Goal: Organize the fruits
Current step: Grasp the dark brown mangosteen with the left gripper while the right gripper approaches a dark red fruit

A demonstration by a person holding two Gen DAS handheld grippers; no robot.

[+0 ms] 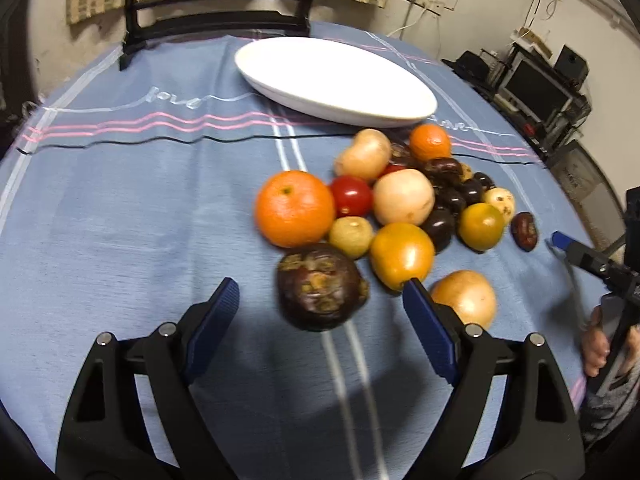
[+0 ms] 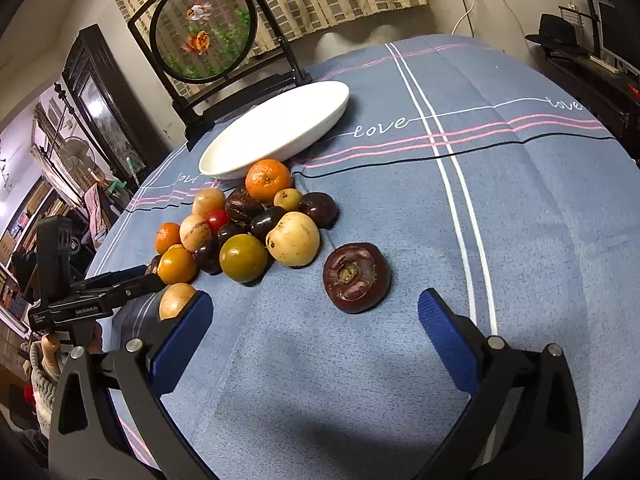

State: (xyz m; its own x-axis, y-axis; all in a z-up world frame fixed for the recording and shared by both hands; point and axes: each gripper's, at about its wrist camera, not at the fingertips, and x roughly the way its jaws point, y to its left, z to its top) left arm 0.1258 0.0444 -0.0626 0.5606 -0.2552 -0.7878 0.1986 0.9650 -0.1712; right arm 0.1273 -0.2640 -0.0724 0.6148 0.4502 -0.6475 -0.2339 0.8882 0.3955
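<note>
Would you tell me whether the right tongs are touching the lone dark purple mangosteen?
Apart. The right wrist view shows blue cloth between the open right tongs and the mangosteen.

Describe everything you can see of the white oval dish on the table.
The white oval dish is long, shallow and glossy, apparently ceramic or melamine, with a smooth raised rim and no pattern. It is empty and sits upright and flat on the blue tablecloth, at the far side of the fruit pile, in front of the black-framed round ornament. In the right wrist view an orange mandarin sits right against its near rim; whether they actually touch is unclear. No gripper is near it.
</note>
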